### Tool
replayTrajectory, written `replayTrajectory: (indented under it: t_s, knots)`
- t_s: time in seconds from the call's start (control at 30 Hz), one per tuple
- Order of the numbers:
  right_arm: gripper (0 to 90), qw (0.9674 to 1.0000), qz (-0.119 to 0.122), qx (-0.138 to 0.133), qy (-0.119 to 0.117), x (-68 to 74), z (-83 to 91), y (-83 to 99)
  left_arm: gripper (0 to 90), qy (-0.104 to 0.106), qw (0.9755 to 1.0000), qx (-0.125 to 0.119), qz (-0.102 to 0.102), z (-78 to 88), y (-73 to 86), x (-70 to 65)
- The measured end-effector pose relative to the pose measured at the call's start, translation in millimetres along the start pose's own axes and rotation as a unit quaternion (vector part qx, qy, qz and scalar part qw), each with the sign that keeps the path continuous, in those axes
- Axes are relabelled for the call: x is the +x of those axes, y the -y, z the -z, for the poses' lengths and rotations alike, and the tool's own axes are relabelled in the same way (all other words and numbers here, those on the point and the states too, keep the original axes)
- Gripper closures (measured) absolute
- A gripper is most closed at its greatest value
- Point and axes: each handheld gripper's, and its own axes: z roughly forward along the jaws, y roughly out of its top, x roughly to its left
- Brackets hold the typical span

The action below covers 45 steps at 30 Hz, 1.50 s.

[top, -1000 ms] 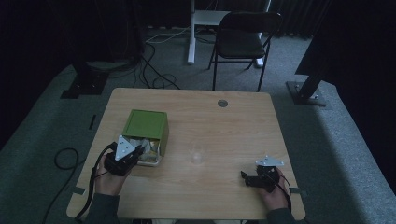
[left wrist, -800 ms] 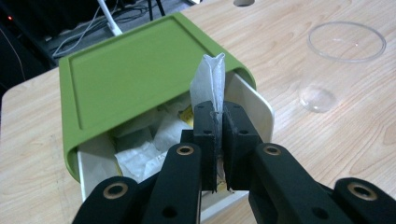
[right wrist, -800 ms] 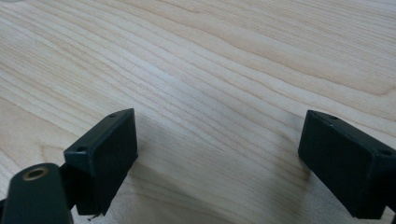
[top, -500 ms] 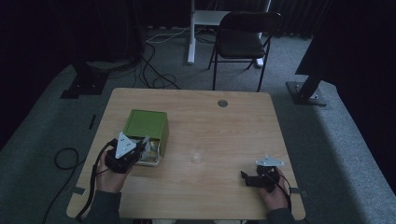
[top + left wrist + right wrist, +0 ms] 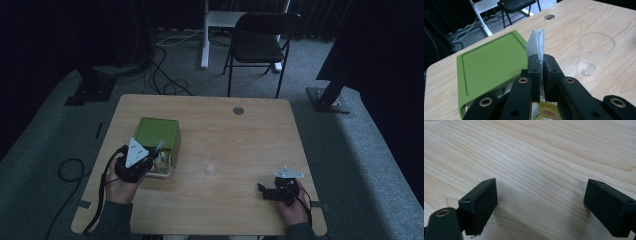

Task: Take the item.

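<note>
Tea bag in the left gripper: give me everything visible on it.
The tea bag is a small white pouch of thin, slightly see-through paper-like mesh, folded with a pointed, creased top. It stands upright, pinched at its lower part between the shut jaws of the left gripper, its top sticking up above them. It sits over the open end of the green box, where more sachets lie, and touches only the pads. A clear plastic cup stands apart to one side.

Left gripper (image 5: pixel 541 75): your jaws are pinched together, raised in your hand.
Right gripper (image 5: pixel 541 202): your jaws stand wide apart, held low.
</note>
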Motion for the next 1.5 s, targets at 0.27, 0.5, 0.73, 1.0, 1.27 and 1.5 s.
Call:
replayTrajectory:
  t_s: [0.27,0.5,0.73,1.0,1.27,1.5]
  knots:
    - [11.3,1.0,0.0,0.001,0.0,0.0,0.1,0.0,86.1,0.009,0.9999,-0.001,-0.007,-2.0,-6.7,-4.3]
    - [11.3,1.0,0.0,0.0,0.0,-0.1,0.1,0.0,86.1,0.031,0.9995,-0.004,-0.006,-4.0,-11.8,-9.6]
    - [11.3,1.0,0.0,0.0,0.0,-0.1,0.1,-0.1,86.1,0.045,0.9989,-0.004,-0.011,-5.2,-17.8,-15.0]
    - [11.3,1.0,0.001,0.0,0.0,-0.1,0.1,0.0,86.1,0.064,0.9977,-0.012,-0.018,-6.6,-27.6,-23.6]
    - [11.3,1.0,0.001,0.001,0.0,-0.1,0.1,-0.1,86.1,0.079,0.9965,-0.013,-0.027,-13.7,-35.2,-31.4]
    - [11.3,1.0,0.001,0.001,0.0,-0.1,0.1,-0.1,86.1,0.092,0.9951,-0.018,-0.031,-23.6,-39.7,-37.8]
